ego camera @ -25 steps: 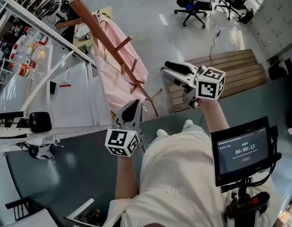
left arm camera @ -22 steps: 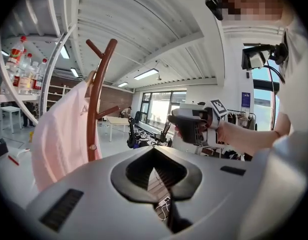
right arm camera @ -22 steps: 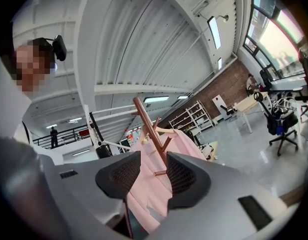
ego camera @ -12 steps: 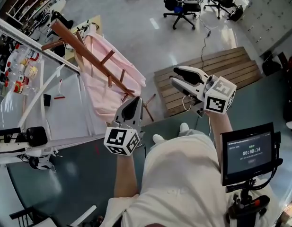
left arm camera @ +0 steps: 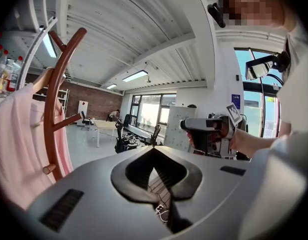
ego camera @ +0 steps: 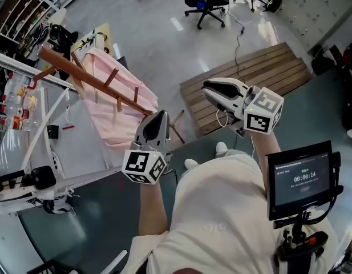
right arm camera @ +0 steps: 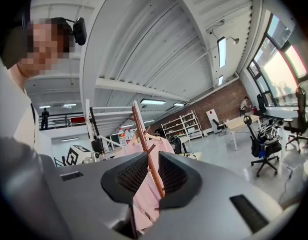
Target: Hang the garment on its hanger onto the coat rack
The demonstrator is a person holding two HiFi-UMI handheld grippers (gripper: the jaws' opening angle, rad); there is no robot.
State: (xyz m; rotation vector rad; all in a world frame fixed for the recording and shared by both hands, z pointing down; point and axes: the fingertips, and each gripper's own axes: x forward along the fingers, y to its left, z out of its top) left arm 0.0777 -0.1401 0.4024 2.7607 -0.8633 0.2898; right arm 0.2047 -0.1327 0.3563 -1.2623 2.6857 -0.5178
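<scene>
Big open workshop, pale glossy floor (ego camera: pixel 158 44) with a wooden pallet (ego camera: pixel 250 81), and the wooden coat rack (ego camera: pixel 96 80) carries the pink garment (ego camera: pixel 116 116), hung near its top, it seems. Left gripper (ego camera: pixel 159 115) pinched together, empty; right gripper (ego camera: pixel 206 90) just closing its jaws to a narrow gap, nothing between.

Loft office: swivel chairs (ego camera: pixel 207 1), desk (left arm camera: pixel 105 125).

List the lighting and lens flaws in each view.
Head view: wide-angle bend, glare streaks on the polished floor. Left gripper view: fisheye curves the coat rack, dark vignette at the corners, windows washed out. Right gripper view: same vignette, windows blown out.
</scene>
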